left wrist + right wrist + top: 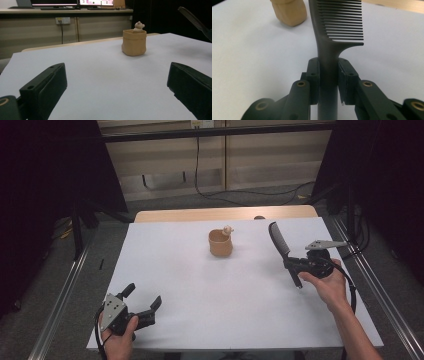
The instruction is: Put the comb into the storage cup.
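A black comb (280, 241) is held above the right side of the white table (200, 280), its toothed end pointing away and up. My right gripper (295, 265) is shut on the comb's handle (327, 65), both pads pressing its sides. A tan cup (220, 243) with a small bear figure (228, 230) on its rim stands at the table's middle back; the cup (134, 42) and the comb's tip (192, 20) also appear in the left gripper view. My left gripper (142, 297) rests at the near left corner, open, nothing between its fingers (45, 87).
The table's wooden edge (225, 213) shows at the back, with cables on the floor (260, 195) behind it. Metal rails (380, 290) run along both sides. A desk with monitors (75, 3) stands far behind.
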Available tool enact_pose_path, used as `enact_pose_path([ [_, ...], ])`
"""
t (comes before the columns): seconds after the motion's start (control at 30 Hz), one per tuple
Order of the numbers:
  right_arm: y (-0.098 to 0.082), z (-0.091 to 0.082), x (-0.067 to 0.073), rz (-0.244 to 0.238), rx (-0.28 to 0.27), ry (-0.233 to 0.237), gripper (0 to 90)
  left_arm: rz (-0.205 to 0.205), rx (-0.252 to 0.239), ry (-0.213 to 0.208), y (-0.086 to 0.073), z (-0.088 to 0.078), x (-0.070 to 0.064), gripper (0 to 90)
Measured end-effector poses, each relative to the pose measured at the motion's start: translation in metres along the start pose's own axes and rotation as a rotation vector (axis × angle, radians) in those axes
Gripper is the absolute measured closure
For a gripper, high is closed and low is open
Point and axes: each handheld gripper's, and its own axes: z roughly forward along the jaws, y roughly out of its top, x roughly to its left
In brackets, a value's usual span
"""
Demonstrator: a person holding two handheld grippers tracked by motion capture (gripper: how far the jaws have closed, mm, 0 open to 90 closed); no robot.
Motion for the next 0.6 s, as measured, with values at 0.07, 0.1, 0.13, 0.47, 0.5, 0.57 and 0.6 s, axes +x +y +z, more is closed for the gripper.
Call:
enact_pose_path([
  [0.07,0.0004,-0.0023,-0.0003,0.002,-0.03,-0.002,72.9,0.0,-0.001,-0.003,0.0004,0.0002,-0.0003,2.8],
  [0.1,0.0004,-0.0031,-0.0009,-0.002,-0.044,0.001,72.9,0.001,0.0,-0.001,0.0003,0.0004,-0.0003,2.9],
  [0.13,0.0005,-0.004,-0.0004,0.003,-0.055,-0.003,72.9,-0.005,0.0,-0.002,0.0,0.0009,-0.0007,2.9],
  [0.47,0.002,-0.007,0.0024,-0.015,-0.167,0.002,72.9,-0.002,-0.002,0.0,0.0002,0.0,0.0001,2.8],
  [0.5,0.003,-0.008,0.0031,-0.016,-0.178,-0.007,72.9,-0.003,-0.003,-0.002,0.0001,0.0,0.0,2.8],
  [0.57,0.0036,-0.0092,0.0035,-0.024,-0.203,-0.006,72.9,0.0,0.0,-0.001,0.0001,0.0,0.0001,2.9],
  [0.6,0.0037,-0.0099,0.0039,-0.026,-0.215,-0.007,72.9,0.001,0.0,0.002,0.0001,0.0,0.0,2.9],
])
